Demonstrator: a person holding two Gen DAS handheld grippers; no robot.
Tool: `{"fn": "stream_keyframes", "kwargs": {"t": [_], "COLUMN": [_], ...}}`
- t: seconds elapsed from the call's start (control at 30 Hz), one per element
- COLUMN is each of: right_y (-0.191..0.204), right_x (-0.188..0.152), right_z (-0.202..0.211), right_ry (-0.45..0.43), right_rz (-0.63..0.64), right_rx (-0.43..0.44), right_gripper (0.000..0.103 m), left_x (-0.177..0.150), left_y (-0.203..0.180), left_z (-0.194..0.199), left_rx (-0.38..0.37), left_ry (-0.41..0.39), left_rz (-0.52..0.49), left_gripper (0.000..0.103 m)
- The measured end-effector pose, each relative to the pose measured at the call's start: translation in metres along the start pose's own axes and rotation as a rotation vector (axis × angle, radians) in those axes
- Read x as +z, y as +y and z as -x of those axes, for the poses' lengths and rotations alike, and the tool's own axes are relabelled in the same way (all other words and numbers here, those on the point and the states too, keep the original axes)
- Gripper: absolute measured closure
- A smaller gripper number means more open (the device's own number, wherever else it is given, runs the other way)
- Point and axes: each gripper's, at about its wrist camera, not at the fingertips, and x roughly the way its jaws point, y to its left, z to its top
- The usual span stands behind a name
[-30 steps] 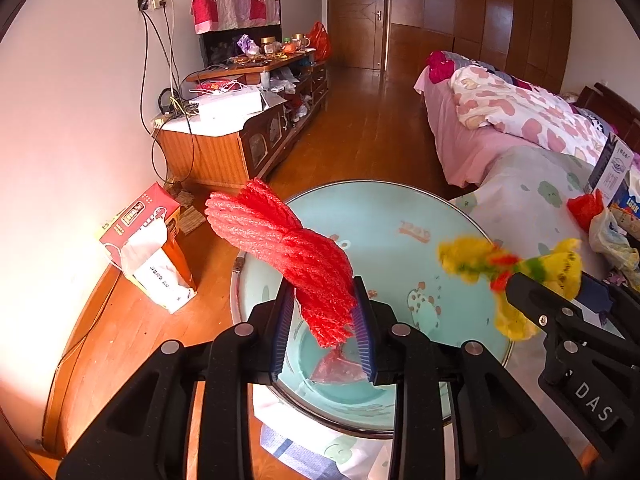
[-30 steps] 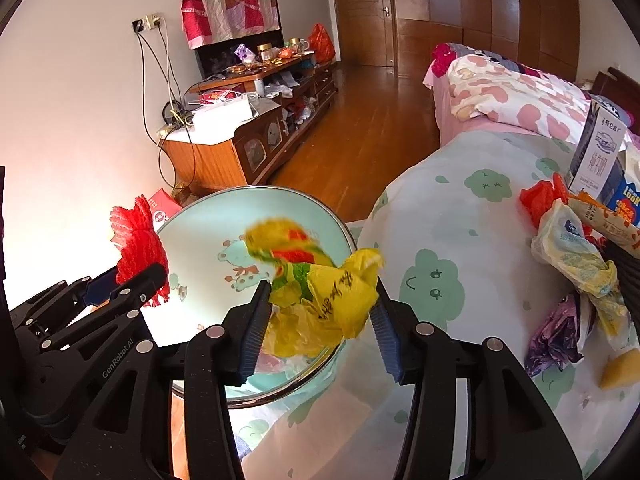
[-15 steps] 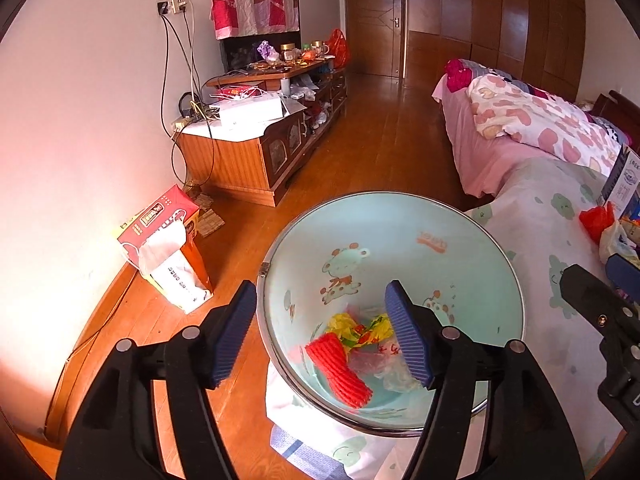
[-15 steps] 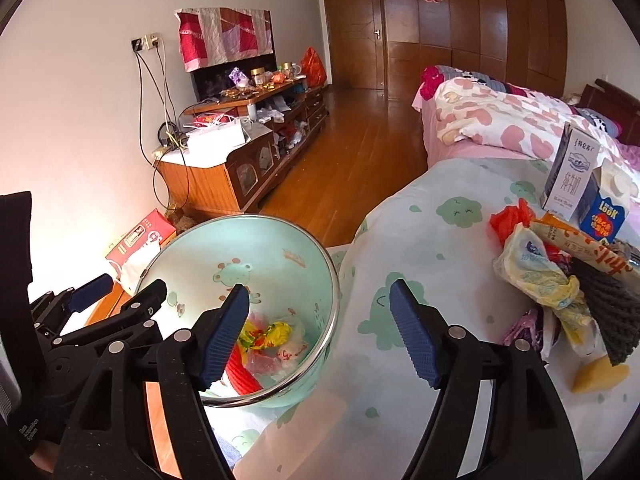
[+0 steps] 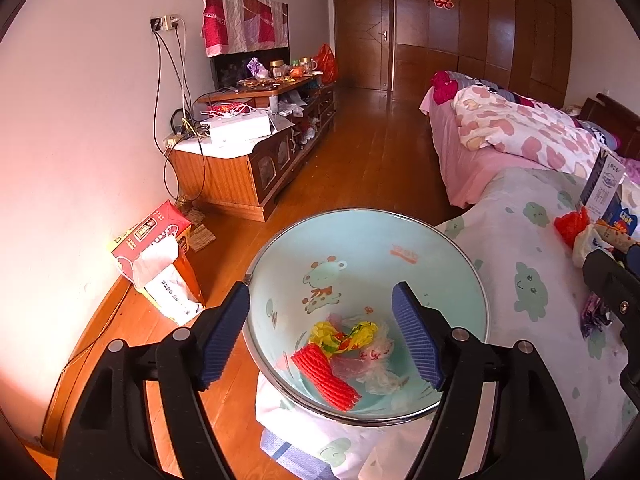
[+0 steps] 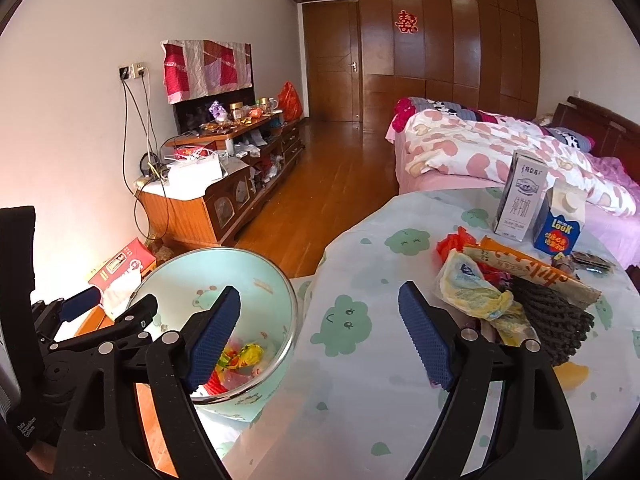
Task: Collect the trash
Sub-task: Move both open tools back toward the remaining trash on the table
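A light-green bin (image 5: 360, 232) (image 6: 256, 268) stands beside the table. In its bottom lie a red foam net (image 5: 326, 376), a yellow wrapper (image 5: 344, 332) (image 6: 244, 354) and clear plastic. My left gripper (image 5: 320, 340) hovers above the bin, jaws opening, nothing between them. My right gripper (image 6: 320, 334) is over the table's edge next to the bin, jaws opening and empty. On the tablecloth (image 6: 352, 360) to the right lies a trash pile: a pale yellow wrapper (image 6: 472, 292), an orange wrapper (image 6: 536, 270), a black foam net (image 6: 552, 320), red plastic (image 6: 452, 242).
Two cartons, a white one (image 6: 520, 200) and a blue one (image 6: 560, 224), stand at the table's far side. A red box (image 5: 156, 232) with a white bag leans on the wall. A cluttered wooden cabinet (image 5: 240, 176) and a bed (image 5: 520, 136) flank the wooden floor.
Both grippers opened and dropped their loads: the red net and the yellow wrapper now lie in the bin. Both grippers rose; the right one swung toward the table.
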Motion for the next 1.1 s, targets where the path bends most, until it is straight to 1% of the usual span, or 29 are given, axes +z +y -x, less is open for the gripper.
{"fn": "stream_keyframes", "kwargs": {"t": [0.3, 0.47, 0.63, 0.87, 1.1], "right_y": [-0.016, -0.028, -0.043, -0.079, -0.119], "right_x": [-0.002, -0.004, -0.009, -0.024, -0.039], "right_z": [0.015, 0.022, 0.032, 0.054, 0.069], "right_ry": [-0.032, -0.034, -0.039, -0.039, -0.027], "right_rz": [-0.023, -0.043, -0.066, -0.112, -0.168], "right_rx": [-0.033, -0.053, -0.071, -0.132, -0.191], "right_gripper": [0.022, 0.022, 0.022, 0.022, 0.022], "left_x": [0.000, -0.003, -0.008, -0.017, -0.023], "left_y": [-0.010, -0.021, -0.044, -0.069, -0.091], "left_z": [0.014, 0.023, 0.035, 0.051, 0.062], "left_rx": [-0.040, -0.073, -0.105, -0.148, -0.165], "left_ry": [-0.031, -0.053, -0.077, -0.103, -0.118], "left_rz": [-0.018, -0.031, -0.091, -0.137, -0.174], "left_gripper": [0.030, 0.025, 0.024, 0.024, 0.024]}}
